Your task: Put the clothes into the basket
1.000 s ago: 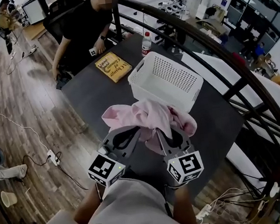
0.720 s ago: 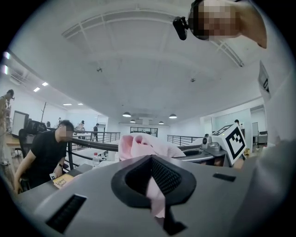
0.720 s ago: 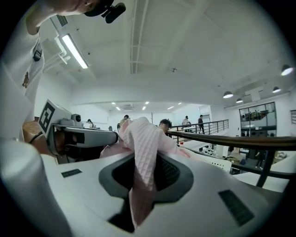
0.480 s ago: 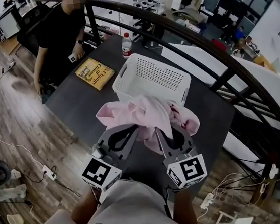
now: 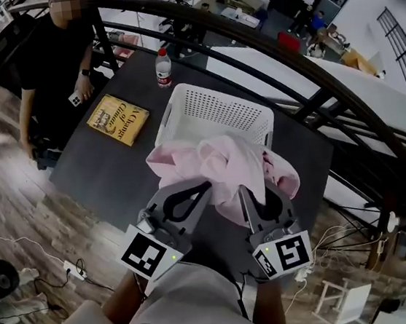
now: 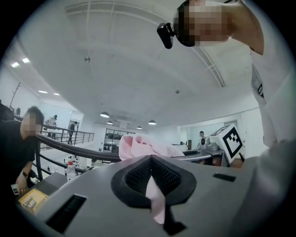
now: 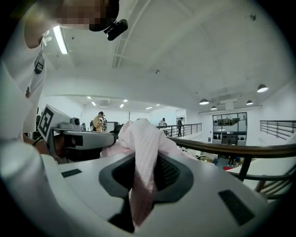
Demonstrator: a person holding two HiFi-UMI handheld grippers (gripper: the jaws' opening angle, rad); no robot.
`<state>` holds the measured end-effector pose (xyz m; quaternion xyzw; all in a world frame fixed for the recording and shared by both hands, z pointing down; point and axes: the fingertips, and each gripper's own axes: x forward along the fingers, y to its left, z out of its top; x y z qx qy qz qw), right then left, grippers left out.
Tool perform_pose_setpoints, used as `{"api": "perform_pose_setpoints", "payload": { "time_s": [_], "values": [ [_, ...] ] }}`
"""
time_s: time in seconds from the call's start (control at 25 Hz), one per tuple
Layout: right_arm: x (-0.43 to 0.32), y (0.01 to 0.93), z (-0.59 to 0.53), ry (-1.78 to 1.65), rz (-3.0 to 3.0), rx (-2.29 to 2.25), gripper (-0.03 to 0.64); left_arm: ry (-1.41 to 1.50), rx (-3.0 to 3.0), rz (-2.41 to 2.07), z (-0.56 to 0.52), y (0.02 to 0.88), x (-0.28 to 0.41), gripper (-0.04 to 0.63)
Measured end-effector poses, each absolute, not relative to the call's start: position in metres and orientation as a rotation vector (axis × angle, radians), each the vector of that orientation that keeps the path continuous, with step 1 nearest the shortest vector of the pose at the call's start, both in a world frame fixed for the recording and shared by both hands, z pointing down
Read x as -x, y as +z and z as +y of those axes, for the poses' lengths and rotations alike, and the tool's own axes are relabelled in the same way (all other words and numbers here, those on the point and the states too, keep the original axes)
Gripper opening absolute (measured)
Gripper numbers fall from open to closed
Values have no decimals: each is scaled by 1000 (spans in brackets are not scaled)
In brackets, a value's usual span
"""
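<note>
A white plastic basket (image 5: 215, 108), rectangular with rounded corners and walls pierced by rows of small holes, stands toward the far side of a dark matte table (image 5: 109, 173). Only its far wall and bare inner sides show. The near rim is covered by a bunched pale pink garment (image 5: 225, 163) held up over that edge, and whether the cloth touches the basket cannot be told. The left gripper (image 6: 151, 178) is clamped on a thin fold of the pink cloth between its ribbed black pads. The right gripper (image 7: 144, 173) pinches a thicker, finely striped fold the same way. The grippers' grey bodies hide the garment's underside. At the far left of the table lies a flat yellow book (image 5: 118, 119). To its right, near the basket's far left corner, stands a clear plastic bottle with a red cap (image 5: 163, 67).
</note>
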<state>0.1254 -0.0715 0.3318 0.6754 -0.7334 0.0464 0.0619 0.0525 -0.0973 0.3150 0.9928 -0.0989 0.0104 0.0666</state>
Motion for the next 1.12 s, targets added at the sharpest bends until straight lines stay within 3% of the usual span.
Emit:
{"api": "perform_pose_setpoints", "payload": {
  "time_s": [0.4, 1.12],
  "values": [
    [-149, 331, -106, 122, -2074, -2101, 86, -10, -2970, -148, -138, 321, -76, 5],
    [-190, 368, -182, 197, -2113, -1969, 83, 66, -2897, -269, -195, 361, -107, 5]
  ]
}}
